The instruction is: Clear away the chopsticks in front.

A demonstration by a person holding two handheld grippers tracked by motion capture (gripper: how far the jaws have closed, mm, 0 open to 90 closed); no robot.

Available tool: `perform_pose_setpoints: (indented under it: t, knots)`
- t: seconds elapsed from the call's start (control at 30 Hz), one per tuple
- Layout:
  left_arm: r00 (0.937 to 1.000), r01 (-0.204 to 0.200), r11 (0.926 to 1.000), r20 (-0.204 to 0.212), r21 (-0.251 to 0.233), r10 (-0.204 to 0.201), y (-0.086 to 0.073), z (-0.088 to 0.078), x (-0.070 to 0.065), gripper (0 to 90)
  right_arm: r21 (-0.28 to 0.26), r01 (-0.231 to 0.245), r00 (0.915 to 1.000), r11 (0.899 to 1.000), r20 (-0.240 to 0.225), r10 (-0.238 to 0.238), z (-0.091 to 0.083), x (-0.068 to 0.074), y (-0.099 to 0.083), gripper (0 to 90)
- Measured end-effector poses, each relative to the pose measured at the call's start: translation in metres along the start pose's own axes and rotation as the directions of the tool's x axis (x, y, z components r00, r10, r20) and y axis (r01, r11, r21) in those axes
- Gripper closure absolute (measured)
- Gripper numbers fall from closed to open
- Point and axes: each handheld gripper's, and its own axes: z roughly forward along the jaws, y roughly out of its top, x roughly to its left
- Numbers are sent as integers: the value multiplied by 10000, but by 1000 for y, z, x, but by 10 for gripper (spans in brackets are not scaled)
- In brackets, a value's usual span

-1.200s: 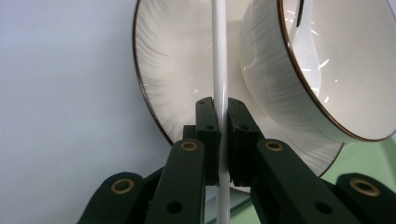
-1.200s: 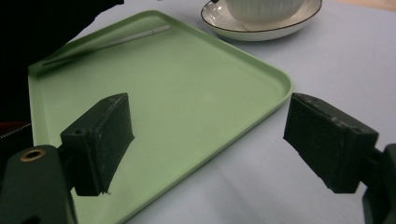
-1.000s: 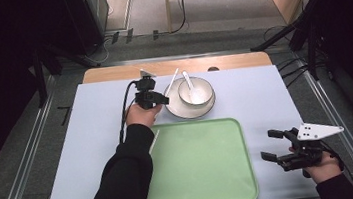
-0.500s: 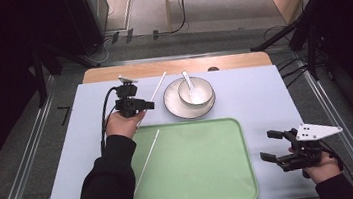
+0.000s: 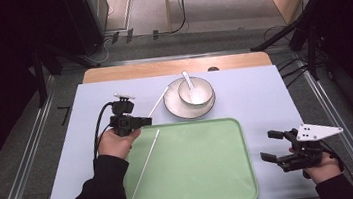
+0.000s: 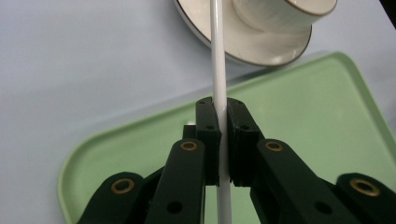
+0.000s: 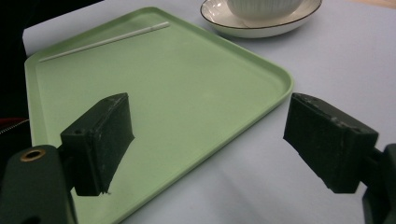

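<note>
pale blue table (image 5: 260,100) over grey floor (image 5: 20,162); left gripper (image 6: 223,135) jaws clamp a white chopstick (image 6: 217,56), right gripper (image 7: 205,140) jaws apart.

Held white chopstick (image 6: 218,56): smooth, glossy plastic
Round white saucer (image 6: 243,44): glazed, shiny ceramic
Green rectangular tray (image 7: 196,93): matt plastic
Black gripper pads (image 7: 100,140): rough, dull rubber

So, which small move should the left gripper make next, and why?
Probably carry the white chopstick over the green tray and lower it beside the other chopstick. The left gripper is shut on it, above the tray's corner.
</note>
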Motion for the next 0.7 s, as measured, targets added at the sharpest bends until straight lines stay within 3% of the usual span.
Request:
perform_pose_setpoints:
  t: [0.2, 0.43, 0.7]
  knots:
    - [9999, 13, 10000, 115, 47, -14, -25, -6, -3, 862, 25, 4, 10000, 10000, -19, -4, 1, 0, 0, 163]
    - [9997, -121, 9998, 210, 131, 118, -43, -11, -10, 862, 77, 28, 10000, 10000, -20, -28, 1, 0, 0, 163]
    - [9994, 96, 9998, 345, 193, -103, -65, -15, -15, 862, 68, 55, 10000, 10000, -9, -55, 1, 1, 0, 162]
